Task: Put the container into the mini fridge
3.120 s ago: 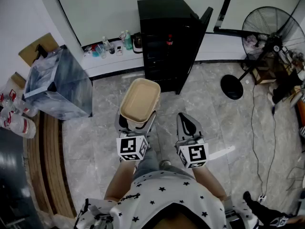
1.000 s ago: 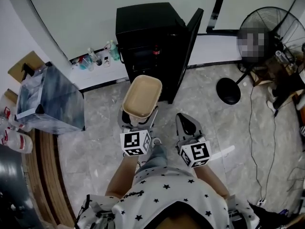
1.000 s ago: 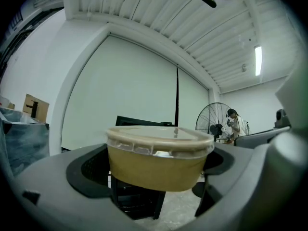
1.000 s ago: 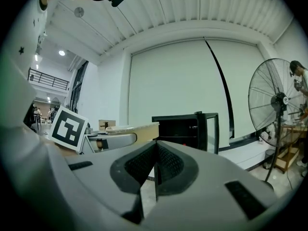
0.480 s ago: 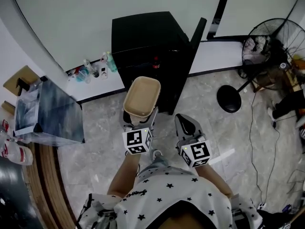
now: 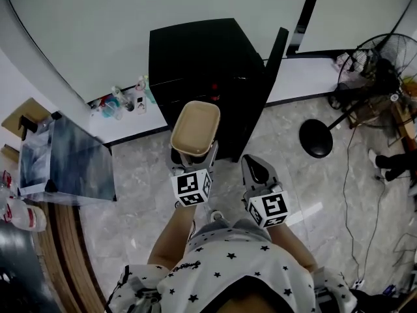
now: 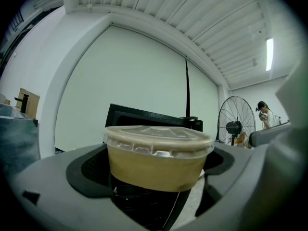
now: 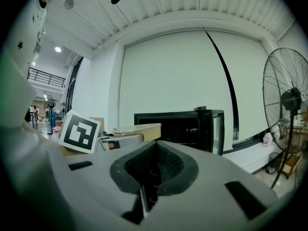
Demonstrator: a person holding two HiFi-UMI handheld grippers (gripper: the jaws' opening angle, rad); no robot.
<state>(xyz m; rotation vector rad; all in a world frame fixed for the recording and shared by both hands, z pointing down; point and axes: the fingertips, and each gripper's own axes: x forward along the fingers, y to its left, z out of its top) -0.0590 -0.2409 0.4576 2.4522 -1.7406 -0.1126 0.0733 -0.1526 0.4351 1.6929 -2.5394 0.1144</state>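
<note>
– Between the jaws of the left gripper (image 6: 193,158), what is held?
– A tan, lidded container (image 6: 195,128) is clamped there, kept upright and level. Just to its right, the right gripper (image 6: 256,168) is seen with its jaws pressed together and nothing between them.
– And ahead of the grippers?
– Just beyond the container a black mini fridge (image 6: 195,51) is found, with its door (image 6: 273,70) open on the right-hand side.
– Which step is judged to be in hand?
– The carry toward the opening; the container is not yet inside. Next, it would need to be lowered to shelf height, pushed straight in clear of the door, and only then released.
</note>
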